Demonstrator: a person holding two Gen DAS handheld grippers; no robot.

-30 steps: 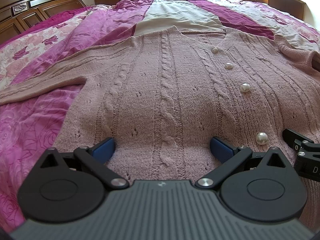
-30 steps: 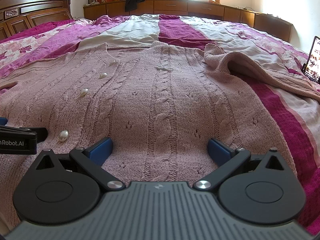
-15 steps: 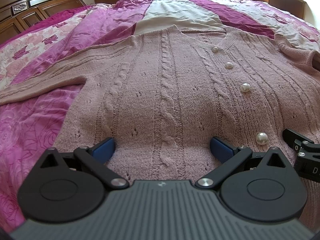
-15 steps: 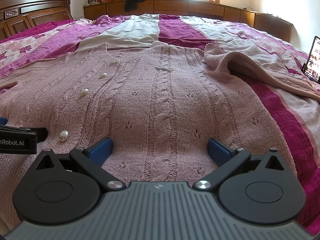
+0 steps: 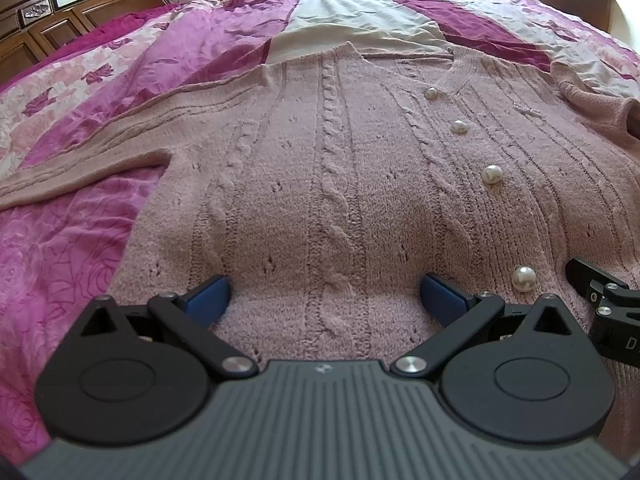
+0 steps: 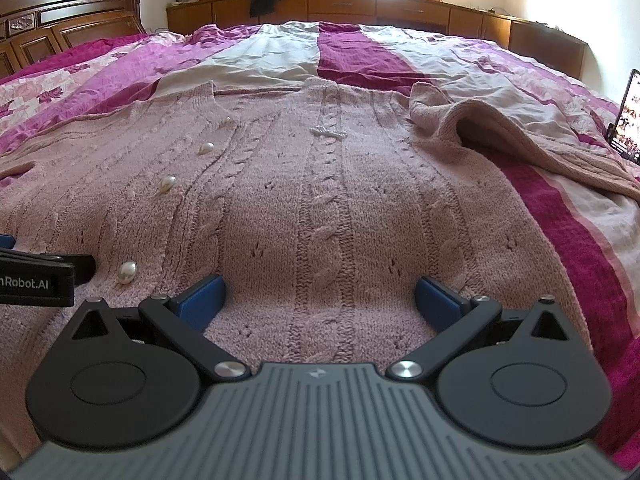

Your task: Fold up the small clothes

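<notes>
A dusty-pink cable-knit cardigan (image 5: 328,184) (image 6: 328,208) with pearl buttons (image 5: 492,174) lies flat, front up, on the bed. Its one sleeve (image 5: 80,160) stretches out to the left; the other sleeve (image 6: 500,136) is bunched and folded at the right. My left gripper (image 5: 324,296) stands open over the hem on the cardigan's left half, blue pads spread wide on the knit. My right gripper (image 6: 320,294) is open over the hem on the right half. Each gripper's body shows at the edge of the other's view.
The bed carries a magenta, pink and grey patchwork cover (image 6: 360,52). A dark wooden headboard (image 6: 60,28) stands at the back left, low wooden cabinets (image 6: 400,12) along the far wall. A lit screen (image 6: 630,120) leans at the bed's right edge.
</notes>
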